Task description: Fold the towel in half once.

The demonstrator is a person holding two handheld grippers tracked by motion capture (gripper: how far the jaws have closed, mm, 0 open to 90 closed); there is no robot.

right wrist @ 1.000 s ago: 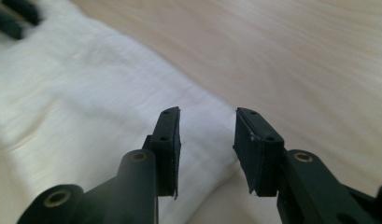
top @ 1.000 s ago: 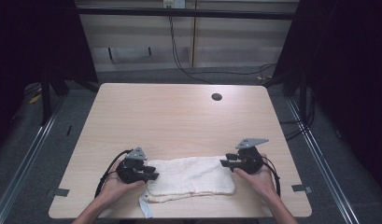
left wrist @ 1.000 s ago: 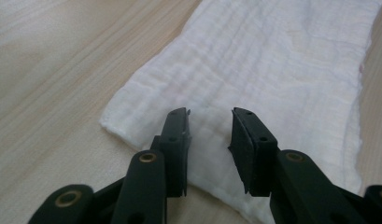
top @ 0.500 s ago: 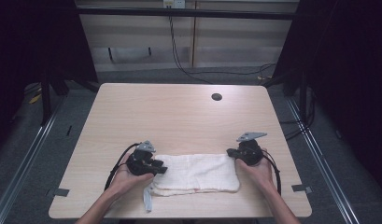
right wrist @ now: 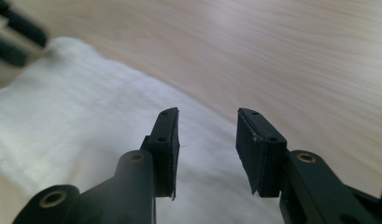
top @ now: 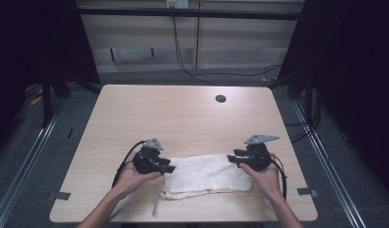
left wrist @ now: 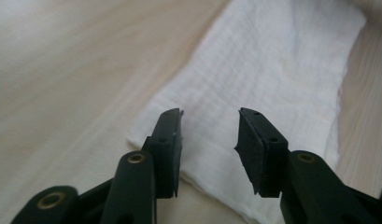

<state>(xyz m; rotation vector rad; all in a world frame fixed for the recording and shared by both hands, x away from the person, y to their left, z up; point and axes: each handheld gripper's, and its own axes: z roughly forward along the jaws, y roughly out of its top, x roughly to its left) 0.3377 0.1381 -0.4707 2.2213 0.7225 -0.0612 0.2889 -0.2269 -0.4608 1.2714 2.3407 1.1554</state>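
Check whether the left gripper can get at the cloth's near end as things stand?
Probably yes: the left gripper has its jaws open right over the cloth edge, with nothing between them.

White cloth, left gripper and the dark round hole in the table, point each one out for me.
white cloth [top: 209,175], high view, middle of its top surface
left gripper [left wrist: 209,140], left gripper view, between its open jaws
dark round hole [top: 220,99], high view, its centre
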